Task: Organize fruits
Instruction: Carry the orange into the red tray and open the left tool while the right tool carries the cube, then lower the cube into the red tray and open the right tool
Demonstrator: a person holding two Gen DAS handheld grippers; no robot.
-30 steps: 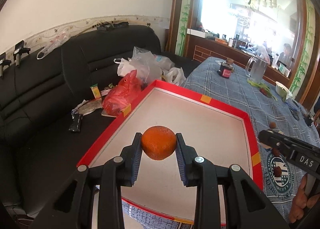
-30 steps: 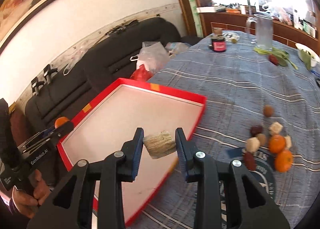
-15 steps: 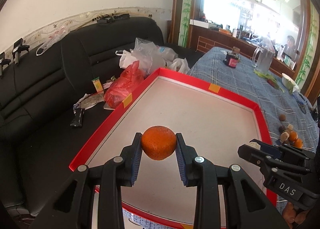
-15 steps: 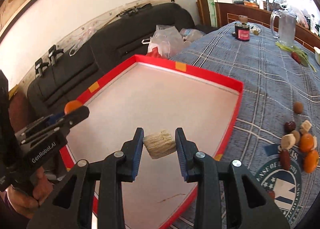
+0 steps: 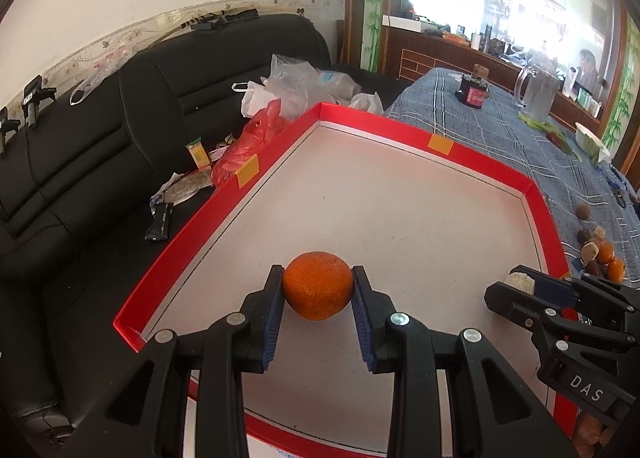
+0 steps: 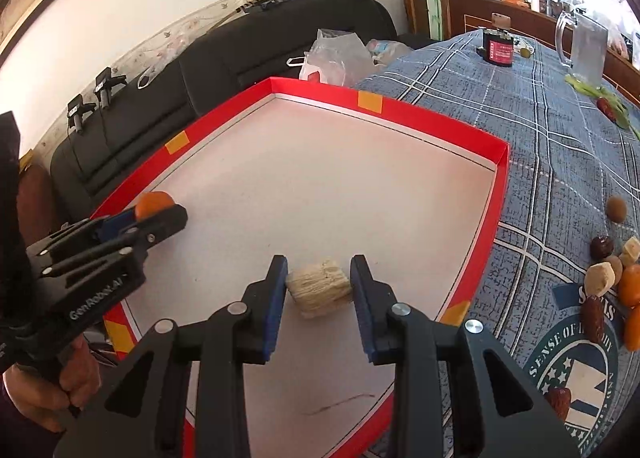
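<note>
Left tool (image 5: 318, 286): closed on the orange (image 5: 318, 285), pads on its two sides, fruit held just over the near-left part of the red tray (image 5: 280, 145). The orange is round, so no long axis to align; it can go straight down.

Right tool (image 6: 319, 286): closed on the pale fibrous chunk (image 6: 319, 286), also over the tray, near its right wall. The chunk's long axis runs across the pads, roughly parallel to the tray's near edge; its flat ends sit against the pads.

Both loads are above the tray floor, not touching it as far as I can tell. The left tool is closer to the tray's left wall, the right tool closer to the right wall, so the drops shouldn't collide. My read: next move is lower and release, one fruit per side.

The tray interior is otherwise bare.

Beyond the tray's right wall, on the checked surface (image 6: 560, 145): the remaining fruit pile (image 6: 612, 278) of oranges, dark dates and pale chunks. The right tool is nearer to it for the next pick.

Far behind the tray: black sofa (image 5: 100, 129) with plastic bags (image 5: 288, 81).
</note>
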